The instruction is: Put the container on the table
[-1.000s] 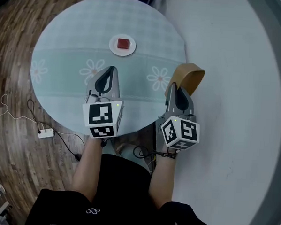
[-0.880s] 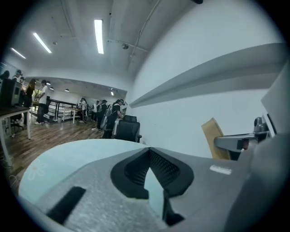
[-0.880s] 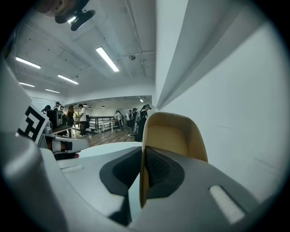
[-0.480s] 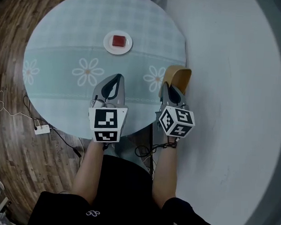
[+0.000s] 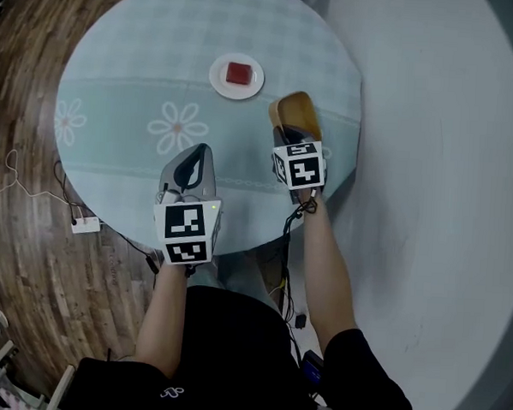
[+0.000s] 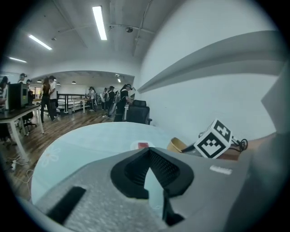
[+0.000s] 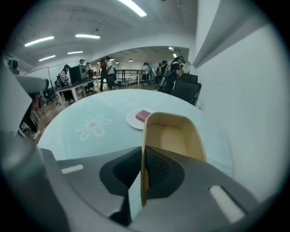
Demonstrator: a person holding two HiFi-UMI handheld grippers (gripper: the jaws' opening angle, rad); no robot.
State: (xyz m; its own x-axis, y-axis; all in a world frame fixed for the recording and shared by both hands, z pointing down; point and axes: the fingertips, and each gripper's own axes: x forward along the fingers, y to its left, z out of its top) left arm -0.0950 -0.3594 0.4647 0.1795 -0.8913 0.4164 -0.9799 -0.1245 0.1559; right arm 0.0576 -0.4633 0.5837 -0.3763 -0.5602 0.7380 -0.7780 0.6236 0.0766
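Note:
A tan, oblong open container [image 5: 295, 116] hangs over the right part of the round teal table [image 5: 136, 56], which has a daisy print. My right gripper [image 5: 292, 138] is shut on the container's near wall; the right gripper view shows that thin wall [image 7: 144, 136] pinched between the jaws, with the empty hollow [image 7: 174, 138] beyond. My left gripper [image 5: 198, 149] hovers over the table's near middle. It is shut with nothing in it [image 6: 148, 155]. In the left gripper view the container [image 6: 177, 145] is at the right, beside the right gripper's marker cube [image 6: 213, 138].
A small white plate [image 5: 237, 75] with a red block on it sits at the table's far middle, just left of the container [image 7: 141, 118]. A power strip [image 5: 86, 225] and cables lie on the wood floor to the left. A pale floor lies right of the table.
My right gripper has carried the container from beyond the table's right edge leftward and forward, so it is over the tabletop near the plate. The left gripper has hardly moved.

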